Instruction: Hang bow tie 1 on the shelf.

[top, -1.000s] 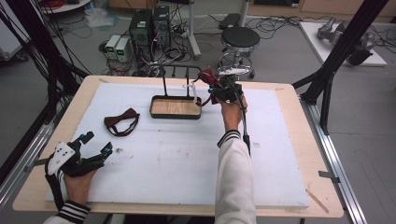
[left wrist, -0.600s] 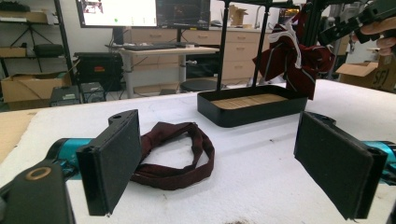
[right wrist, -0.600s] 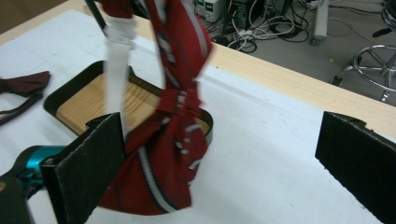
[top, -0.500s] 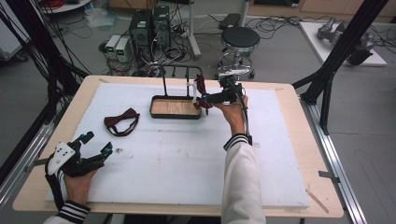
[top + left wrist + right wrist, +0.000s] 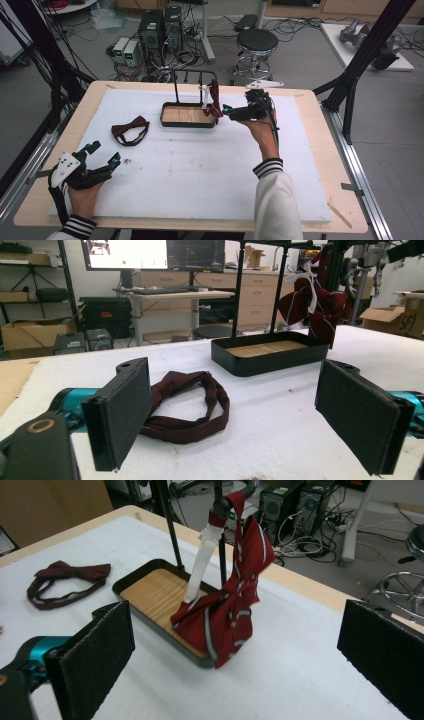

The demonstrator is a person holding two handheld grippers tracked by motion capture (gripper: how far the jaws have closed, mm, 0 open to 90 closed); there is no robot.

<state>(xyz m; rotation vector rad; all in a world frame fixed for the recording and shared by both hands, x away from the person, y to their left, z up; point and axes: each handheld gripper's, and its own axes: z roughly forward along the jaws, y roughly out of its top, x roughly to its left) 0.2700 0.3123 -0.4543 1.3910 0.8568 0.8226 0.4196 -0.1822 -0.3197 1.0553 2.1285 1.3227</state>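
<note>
A white-padded desk stands in a lab, with computer towers and a stool on the floor beyond. The right gripper reaches out at the far centre, jaws wide apart, just right of the striped red bow tie hanging from the black rack over its wood-lined tray. The left gripper rests near left, jaws apart, pointing at the dark maroon bow tie lying flat on the desk.

bright even indoor light, soft shadows, slight blur
</note>
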